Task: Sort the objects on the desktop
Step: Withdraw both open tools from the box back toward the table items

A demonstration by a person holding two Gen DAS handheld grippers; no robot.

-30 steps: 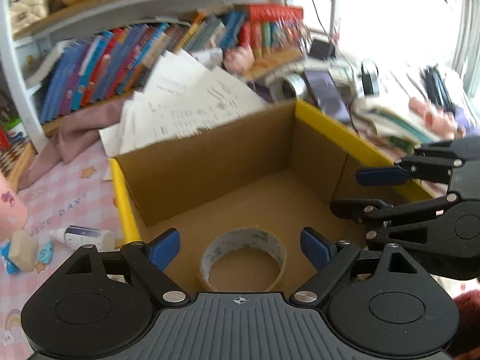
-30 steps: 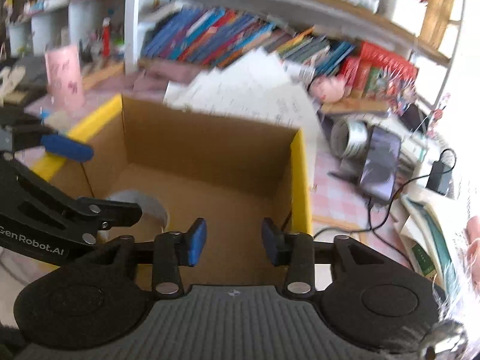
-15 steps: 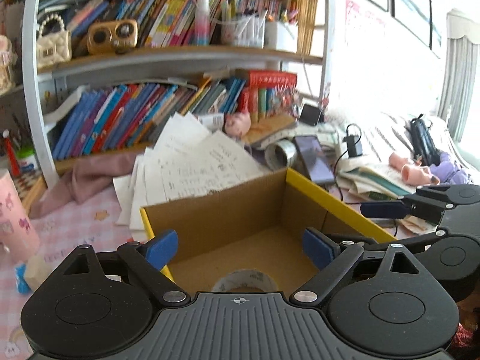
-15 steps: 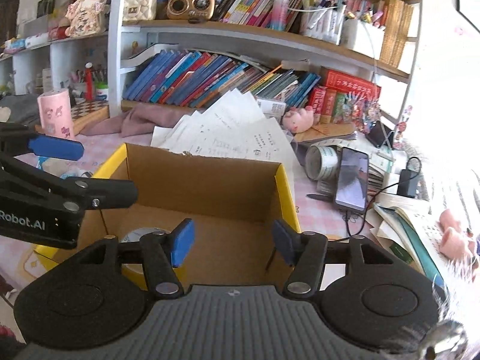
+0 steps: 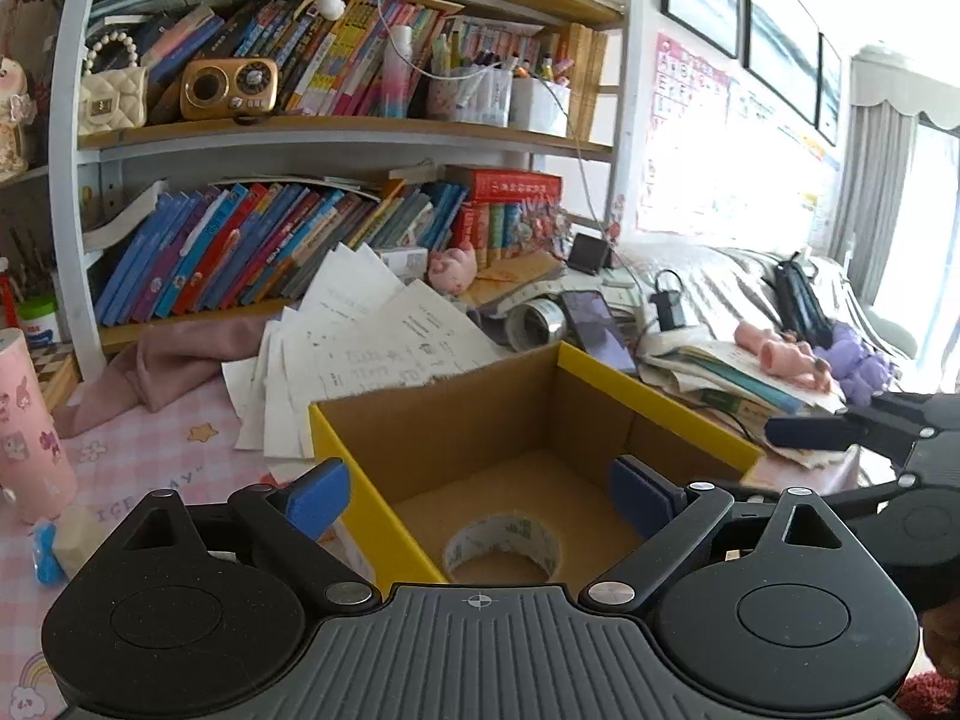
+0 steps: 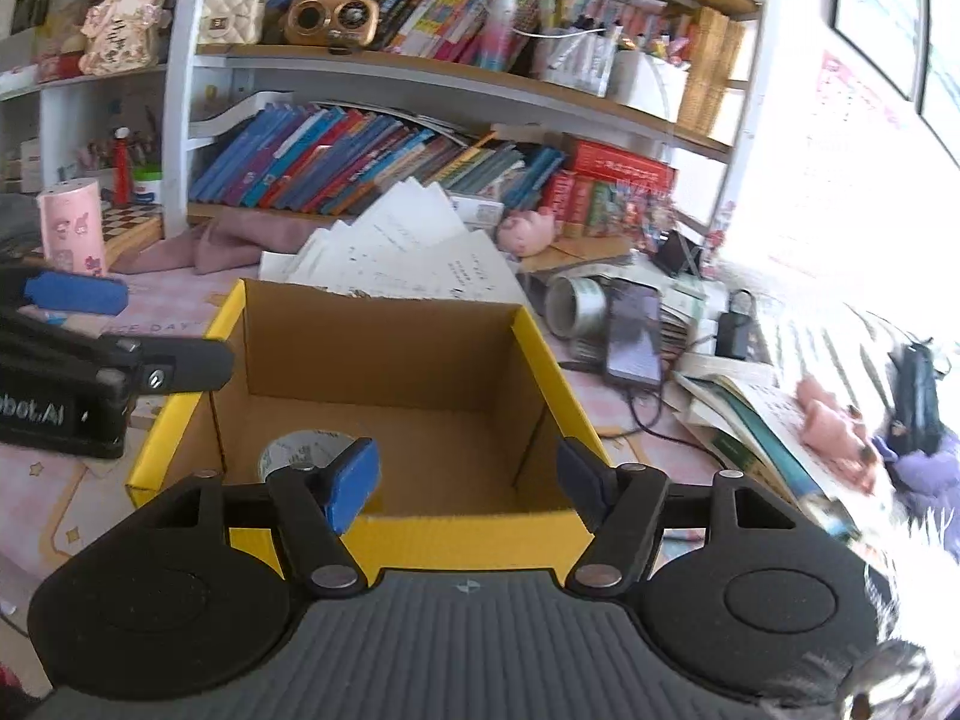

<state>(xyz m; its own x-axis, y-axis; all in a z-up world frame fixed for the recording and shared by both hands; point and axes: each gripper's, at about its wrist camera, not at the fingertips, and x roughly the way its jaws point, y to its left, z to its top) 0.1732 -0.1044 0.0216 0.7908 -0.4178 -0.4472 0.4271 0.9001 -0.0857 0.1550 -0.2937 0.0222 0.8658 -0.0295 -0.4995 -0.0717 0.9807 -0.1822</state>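
A cardboard box with a yellow rim (image 5: 654, 402) (image 6: 558, 378) stands open on the pink desk. A roll of clear tape (image 5: 503, 531) (image 6: 300, 447) lies flat on its floor near the front left corner. My left gripper (image 5: 480, 498) hovers over the box's near left side, its jaws wide and still opening, with nothing held. My right gripper (image 6: 467, 483) hangs in front of the box's near wall, its jaws opening and nothing between them. A blue-padded finger (image 5: 810, 429) of the right gripper shows in the left wrist view, and one (image 6: 72, 294) of the left gripper in the right wrist view.
Loose paper sheets (image 5: 384, 348) lean behind the box. To its right lie a silver tape roll (image 5: 534, 324), a phone (image 5: 597, 330), a charger and a pile of books (image 5: 738, 384). A pink cup (image 5: 27, 426) and pink cloth (image 5: 168, 366) sit left. Bookshelves fill the back.
Both grippers drew back from the box and tilted up, so the shelves came into view. The right jaws spread much wider. The tape roll stayed on the box floor.
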